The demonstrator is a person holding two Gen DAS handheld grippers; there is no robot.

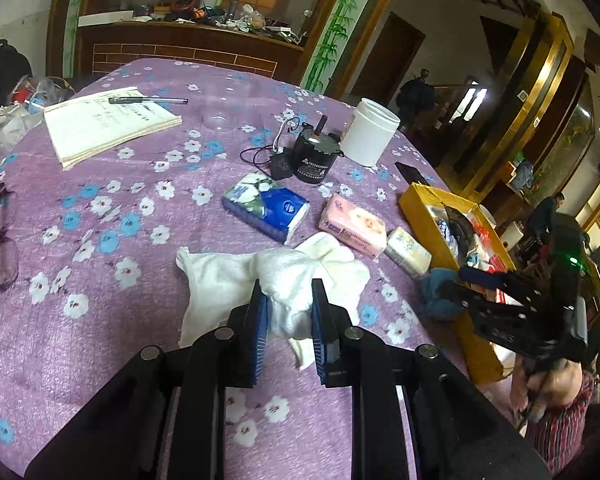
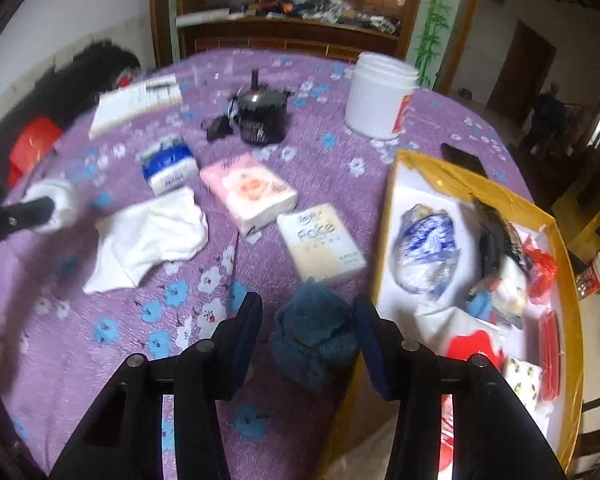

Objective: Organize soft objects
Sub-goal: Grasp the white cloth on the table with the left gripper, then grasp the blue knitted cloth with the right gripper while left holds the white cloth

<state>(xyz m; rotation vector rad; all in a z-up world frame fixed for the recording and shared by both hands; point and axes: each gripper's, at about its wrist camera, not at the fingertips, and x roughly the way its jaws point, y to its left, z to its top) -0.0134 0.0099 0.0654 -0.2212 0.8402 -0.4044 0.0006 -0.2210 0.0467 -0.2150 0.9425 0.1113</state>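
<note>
Left gripper: jaws closed on a bunched white cloth, over the purple flowered tablecloth.
Right gripper: jaws open, a blue cloth between them; contact unclear.
Blue cloth: on the table, just beside the yellow box.
Second white cloth: flat on the table.
Tissue packs: blue, pink and cream, near the cloths.

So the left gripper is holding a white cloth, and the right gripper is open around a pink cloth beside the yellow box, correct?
Nearly. The cloth between the right gripper's fingers is dark blue, not pink, as the right wrist view shows. The left gripper does hold the white cloth, and the yellow box is beside it.
</note>
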